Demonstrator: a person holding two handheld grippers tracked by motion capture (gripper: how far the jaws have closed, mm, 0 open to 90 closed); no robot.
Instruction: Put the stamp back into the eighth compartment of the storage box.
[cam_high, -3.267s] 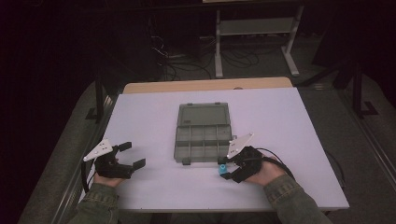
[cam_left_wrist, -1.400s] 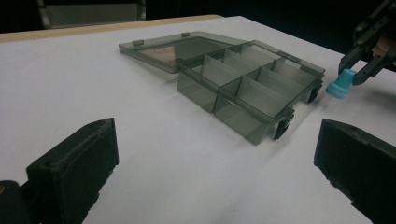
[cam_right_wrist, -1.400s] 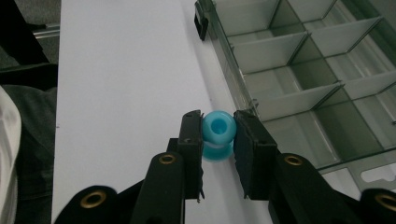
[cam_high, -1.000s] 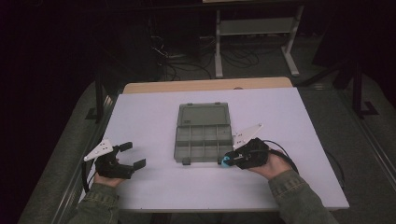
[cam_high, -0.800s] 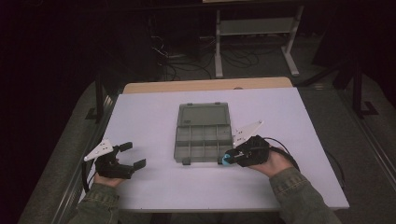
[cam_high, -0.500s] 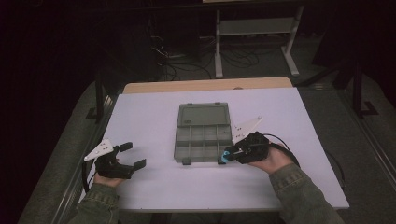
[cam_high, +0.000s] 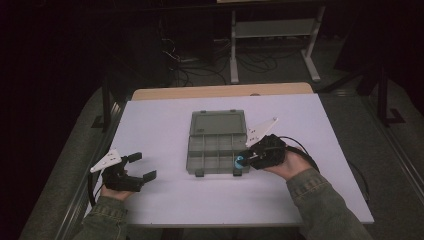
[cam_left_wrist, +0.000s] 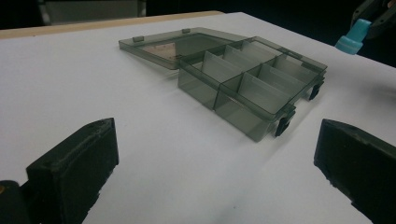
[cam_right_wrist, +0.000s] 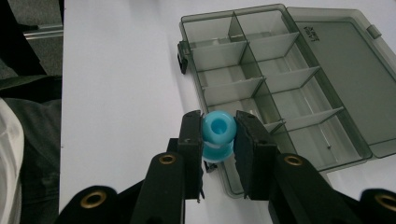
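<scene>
A smoky clear compartment box lies open at the middle of the white table, its lid flat behind it; it also shows as the box and the box. Its compartments look empty. My right gripper hovers at the box's near right corner, shut on a small blue spool, which also appears as the blue spool and the spool. My left gripper rests at the table's near left, open, with nothing between its jaws, well apart from the box.
The white table has bare surface around the box. A wooden strip runs along its far edge. Beyond it stand a metal frame and cables on a dark floor. A sleeve lies left of the right gripper.
My right gripper has shifted left and forward with the blue spool, from the near right of the table to the box's near right corner. The left gripper has stayed put.
</scene>
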